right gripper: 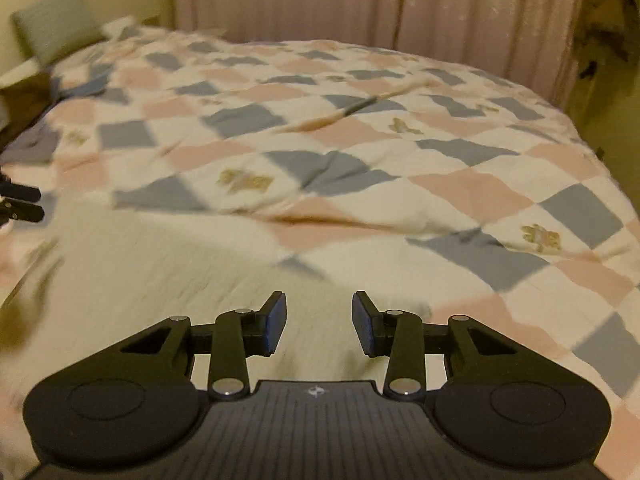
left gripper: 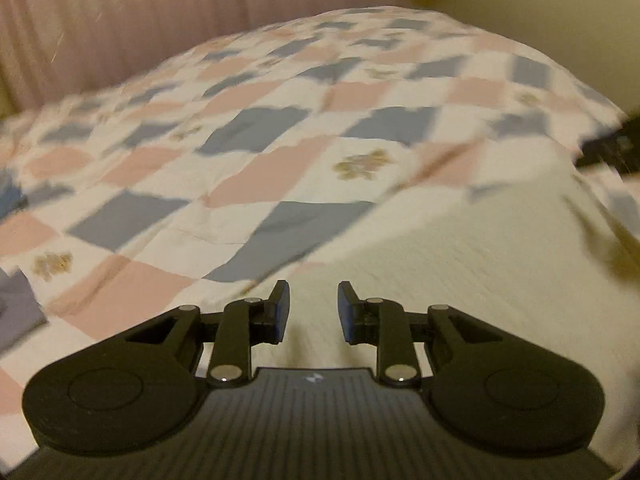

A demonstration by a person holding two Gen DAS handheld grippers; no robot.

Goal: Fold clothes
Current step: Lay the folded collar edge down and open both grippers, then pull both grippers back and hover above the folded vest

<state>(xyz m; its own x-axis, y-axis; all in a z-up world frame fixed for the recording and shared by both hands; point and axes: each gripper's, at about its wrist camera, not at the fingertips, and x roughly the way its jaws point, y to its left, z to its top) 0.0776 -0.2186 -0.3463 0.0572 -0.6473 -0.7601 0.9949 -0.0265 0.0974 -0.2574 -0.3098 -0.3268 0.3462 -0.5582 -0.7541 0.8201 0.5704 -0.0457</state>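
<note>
A cream knitted garment (left gripper: 460,248) lies flat on the bed, filling the lower right of the left wrist view. My left gripper (left gripper: 314,312) hovers over its near part, open by a narrow gap with nothing between the blue pads. In the right wrist view the same garment (right gripper: 160,264) spreads across the lower left. My right gripper (right gripper: 319,322) is above its right edge, open a little wider and also empty. Each gripper shows as a dark shape at the edge of the other's view: the right gripper (left gripper: 612,148) and the left gripper (right gripper: 20,200).
A quilt (right gripper: 440,184) of pink, blue and white squares covers the bed. Pink curtains (right gripper: 360,4) hang behind it. A grey pillow (right gripper: 56,24) leans at the far left corner. A blue-grey cloth (left gripper: 16,312) lies at the left. A thin blurred stick (right gripper: 360,106) rests on the quilt.
</note>
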